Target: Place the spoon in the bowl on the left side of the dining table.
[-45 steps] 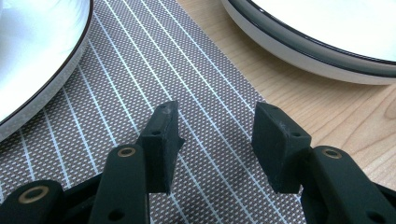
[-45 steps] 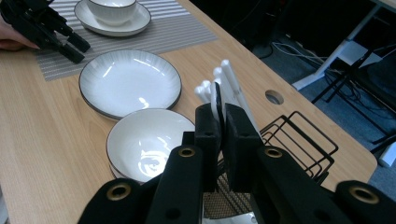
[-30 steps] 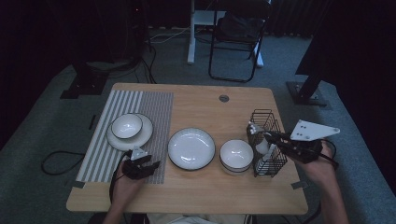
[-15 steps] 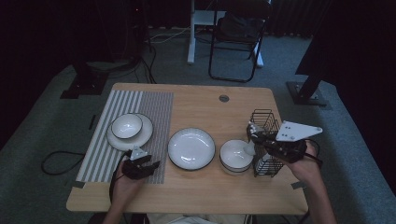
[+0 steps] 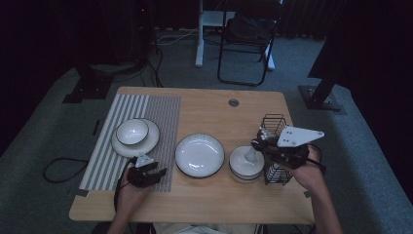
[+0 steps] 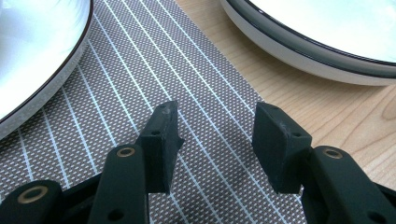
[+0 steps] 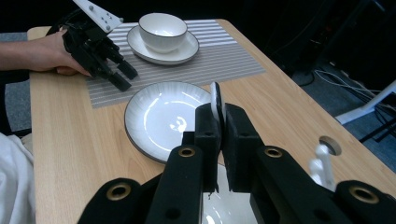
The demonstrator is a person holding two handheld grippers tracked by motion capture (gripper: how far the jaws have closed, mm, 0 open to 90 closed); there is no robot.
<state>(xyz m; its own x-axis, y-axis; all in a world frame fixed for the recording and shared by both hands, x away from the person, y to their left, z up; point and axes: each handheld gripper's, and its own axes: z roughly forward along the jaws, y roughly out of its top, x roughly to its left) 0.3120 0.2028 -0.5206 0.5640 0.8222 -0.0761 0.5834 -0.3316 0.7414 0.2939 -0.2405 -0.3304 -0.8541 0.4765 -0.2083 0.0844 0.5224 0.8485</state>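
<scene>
My right gripper (image 5: 257, 145) is shut on a white spoon (image 5: 250, 155) and holds it over the small white bowl (image 5: 238, 169), just left of the black wire basket (image 5: 275, 127). In the right gripper view the spoon (image 7: 215, 99) stands edge-on between the pads, above the wide white plate (image 7: 159, 116). My left gripper (image 5: 158, 174) rests open on the striped mat (image 5: 165, 114), with nothing between its fingers (image 6: 162, 140). The left gripper (image 7: 122, 77) also lies on the mat in the right gripper view.
A bowl (image 5: 132, 131) sits on a saucer (image 5: 152, 141) on the mat at the left. The wide plate (image 5: 199, 155) lies mid-table. Another white utensil (image 7: 322, 163) stands at the right. A cable hole (image 5: 234, 103) is near the far edge. A chair (image 5: 248, 34) stands beyond.
My right gripper has moved left from over the wire basket to above the small bowl, carrying the spoon. The left gripper has stayed put.
</scene>
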